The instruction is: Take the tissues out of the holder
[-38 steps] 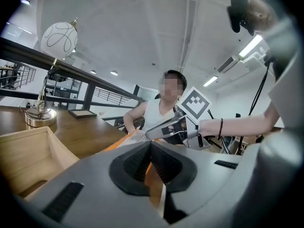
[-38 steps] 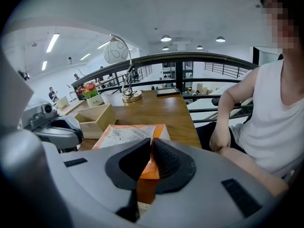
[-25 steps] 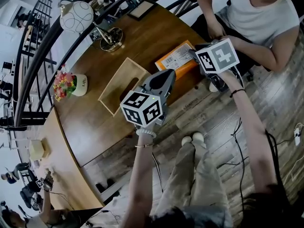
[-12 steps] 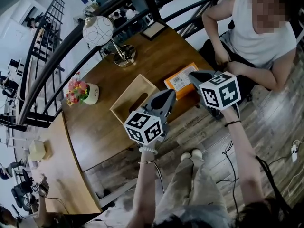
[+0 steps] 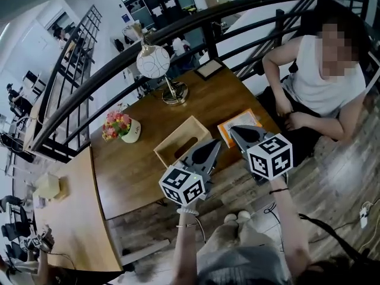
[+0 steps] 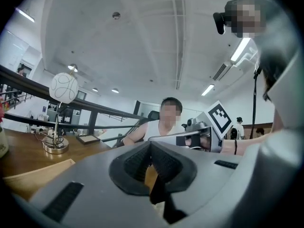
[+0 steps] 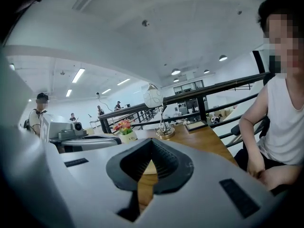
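While left gripper (image 5: 215,144) and right gripper (image 5: 234,130) hover at table (image 5: 136,171) edge, jaws together, empty, holder (image 5: 178,138) beside left, orange packet (image 5: 249,117) under right

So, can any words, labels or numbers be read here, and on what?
No text can be read.
White label on the orange flat packet: print too small to read.
Small white flower pot: a dark mark, too blurred to read.

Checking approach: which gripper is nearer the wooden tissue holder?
Left. The left gripper hangs at the right corner of the wooden tissue holder; the right gripper is farther right, over the orange pack.
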`<action>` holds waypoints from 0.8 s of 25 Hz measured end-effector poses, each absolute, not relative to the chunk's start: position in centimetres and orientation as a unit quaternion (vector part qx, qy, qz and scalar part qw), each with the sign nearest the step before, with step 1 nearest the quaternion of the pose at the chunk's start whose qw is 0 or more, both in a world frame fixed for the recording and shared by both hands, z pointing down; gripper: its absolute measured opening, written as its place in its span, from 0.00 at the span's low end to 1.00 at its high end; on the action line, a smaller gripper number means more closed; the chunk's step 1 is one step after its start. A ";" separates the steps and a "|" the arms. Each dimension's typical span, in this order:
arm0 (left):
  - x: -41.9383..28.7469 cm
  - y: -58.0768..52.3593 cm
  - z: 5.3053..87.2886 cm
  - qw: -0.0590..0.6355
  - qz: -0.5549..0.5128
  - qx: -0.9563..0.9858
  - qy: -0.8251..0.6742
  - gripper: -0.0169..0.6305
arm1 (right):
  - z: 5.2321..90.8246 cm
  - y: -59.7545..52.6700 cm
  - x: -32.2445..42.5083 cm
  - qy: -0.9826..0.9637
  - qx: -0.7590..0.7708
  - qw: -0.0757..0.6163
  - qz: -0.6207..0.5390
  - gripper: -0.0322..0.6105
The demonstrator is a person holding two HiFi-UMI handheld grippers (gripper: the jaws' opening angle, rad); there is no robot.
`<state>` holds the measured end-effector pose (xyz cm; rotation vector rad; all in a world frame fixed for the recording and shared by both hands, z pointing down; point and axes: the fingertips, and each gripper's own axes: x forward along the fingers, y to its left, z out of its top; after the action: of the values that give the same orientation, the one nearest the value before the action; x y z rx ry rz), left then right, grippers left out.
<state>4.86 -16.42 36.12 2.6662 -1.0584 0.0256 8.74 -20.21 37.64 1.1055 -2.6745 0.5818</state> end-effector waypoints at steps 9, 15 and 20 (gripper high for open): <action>4.0 -13.9 34.2 0.099 0.014 0.929 -0.355 0.04 | 34.1 -16.4 6.7 -0.921 0.353 0.059 0.156 0.07; 3.4 -13.1 33.7 0.089 0.011 0.930 -0.357 0.04 | 33.0 -15.3 6.6 -0.925 0.353 0.055 0.127 0.07; 3.5 -12.8 32.9 0.077 0.008 0.932 -0.353 0.04 | 32.1 -14.9 7.0 -0.927 0.356 0.048 0.105 0.07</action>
<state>3.49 -12.78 32.88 2.7928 -1.0588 0.0245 7.03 -14.91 32.07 1.0862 -2.8280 0.3195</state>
